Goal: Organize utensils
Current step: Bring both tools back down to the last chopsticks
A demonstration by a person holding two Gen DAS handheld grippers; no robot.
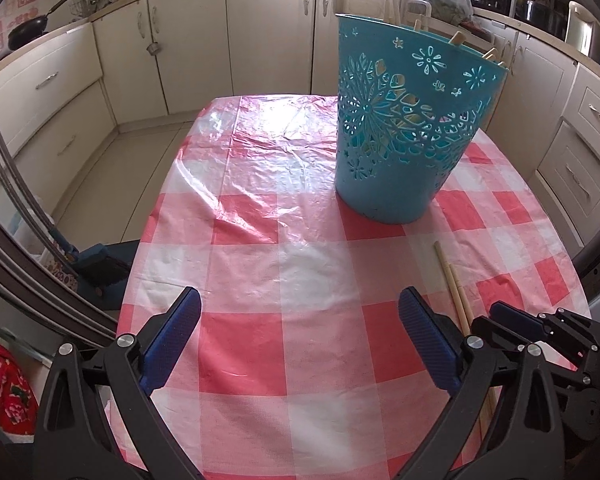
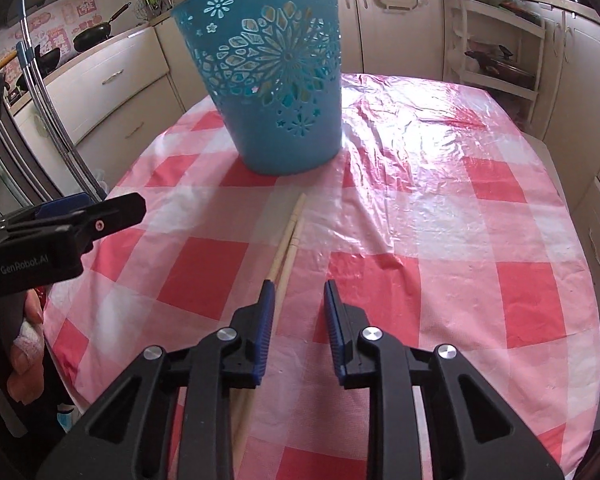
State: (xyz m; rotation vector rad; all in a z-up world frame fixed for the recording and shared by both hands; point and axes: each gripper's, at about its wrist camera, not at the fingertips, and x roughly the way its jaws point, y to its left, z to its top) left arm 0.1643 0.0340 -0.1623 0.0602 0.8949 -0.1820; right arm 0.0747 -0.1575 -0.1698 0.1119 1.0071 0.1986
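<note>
Kitchen cupboards ring a checked tabletop (image 1: 284,240). From the left wrist, the left claw (image 1: 300,332) stands spread wide over bare cloth, holding nothing; the chopsticks (image 1: 454,288) lie beyond its right finger, and the teal basket (image 1: 404,152) ahead shows wooden utensil ends at its rim.

From the right wrist, the right claw (image 2: 298,320) is narrowly parted and empty. The chopsticks (image 2: 288,236) run lengthwise toward the basket (image 2: 272,80), passing just outside its left finger, so it is the nearer one.
</note>
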